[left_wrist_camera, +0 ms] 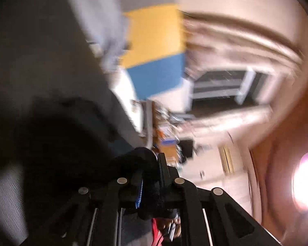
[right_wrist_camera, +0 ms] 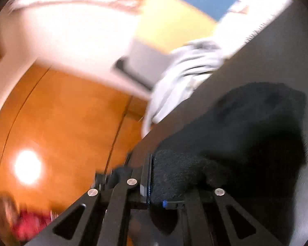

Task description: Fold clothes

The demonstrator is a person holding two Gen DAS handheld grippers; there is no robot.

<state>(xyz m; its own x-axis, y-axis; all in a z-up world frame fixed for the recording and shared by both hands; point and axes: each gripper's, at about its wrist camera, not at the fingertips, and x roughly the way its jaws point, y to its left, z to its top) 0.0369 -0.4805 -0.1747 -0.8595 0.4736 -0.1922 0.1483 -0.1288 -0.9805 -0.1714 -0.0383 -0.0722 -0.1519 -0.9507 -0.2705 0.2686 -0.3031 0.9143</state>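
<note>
Black knit garment (left_wrist_camera: pixel 57 135) is pinched in both tools: at the bottom centre of the left wrist view, the left hand-held gripper (left_wrist_camera: pixel 152 176) has its jaws drawn narrow on a bunched fold of the dark fabric, which bulges over the left finger and trails off into the lower left of the frame. In the right wrist view, the right hand-held gripper (right_wrist_camera: pixel 152 178) likewise clamps a thick roll of the same cloth (right_wrist_camera: pixel 225 143) at bottom centre, the fuzzy weave pressed against the blue-edged pad. From there the garment spreads up and to the right across a dark grey tabletop (right_wrist_camera: pixel 273 61) (both views are heavily motion-blurred). Further out along the tabletop's edge, a pale grey garment (right_wrist_camera: pixel 184 75) lies crumpled, partly hanging over the side, in the middle of the right view. Beyond it sits a yellow and blue panel (left_wrist_camera: pixel 154 47), centre top in the left view. Orange wooden floor (right_wrist_camera: pixel 61 112) fills the left of the right view, with a bright light reflection at lower left.
</note>
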